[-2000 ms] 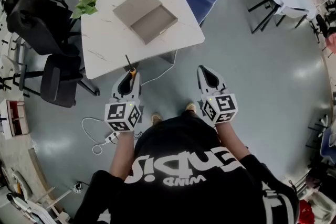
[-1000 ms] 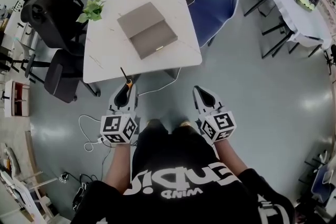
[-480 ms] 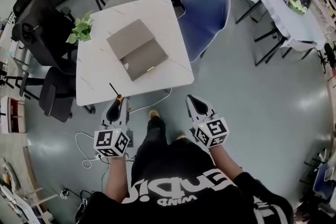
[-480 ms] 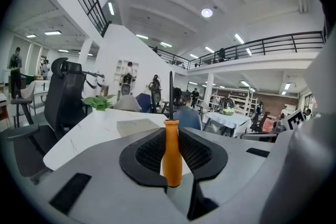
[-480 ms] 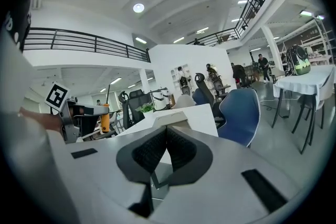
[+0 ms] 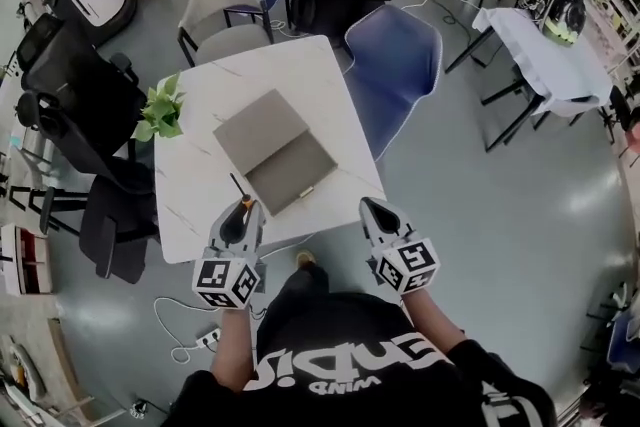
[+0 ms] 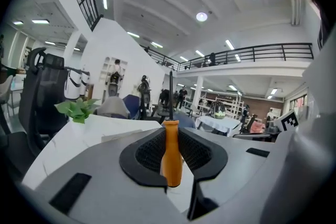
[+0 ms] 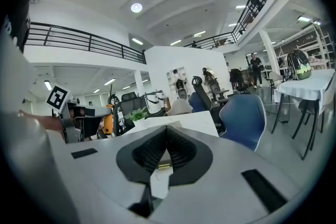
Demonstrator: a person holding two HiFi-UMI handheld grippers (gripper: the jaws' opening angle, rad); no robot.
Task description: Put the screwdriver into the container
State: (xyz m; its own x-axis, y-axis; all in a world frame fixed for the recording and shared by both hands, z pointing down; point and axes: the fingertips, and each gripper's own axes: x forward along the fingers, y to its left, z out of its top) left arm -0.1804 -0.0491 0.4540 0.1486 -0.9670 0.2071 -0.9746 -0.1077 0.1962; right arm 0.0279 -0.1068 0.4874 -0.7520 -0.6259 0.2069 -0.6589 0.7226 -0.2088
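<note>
A flat grey container lies open on the white table. My left gripper is shut on the screwdriver at the table's near edge, just short of the container. The orange handle stands upright between the jaws, and the dark shaft points up and towards the container. My right gripper hovers at the table's near right corner, shut with nothing in it. In the right gripper view its jaws meet, and the left gripper with the orange handle shows at the left.
A small green plant stands on the table's left edge. A blue chair and a grey chair flank the far sides, with black chairs at the left. A cable lies on the floor. A cloth-covered table stands at right.
The person has walked up to the table. Both grippers, earlier over the floor, now reach its near edge. The left gripper has kept the screwdriver throughout.
</note>
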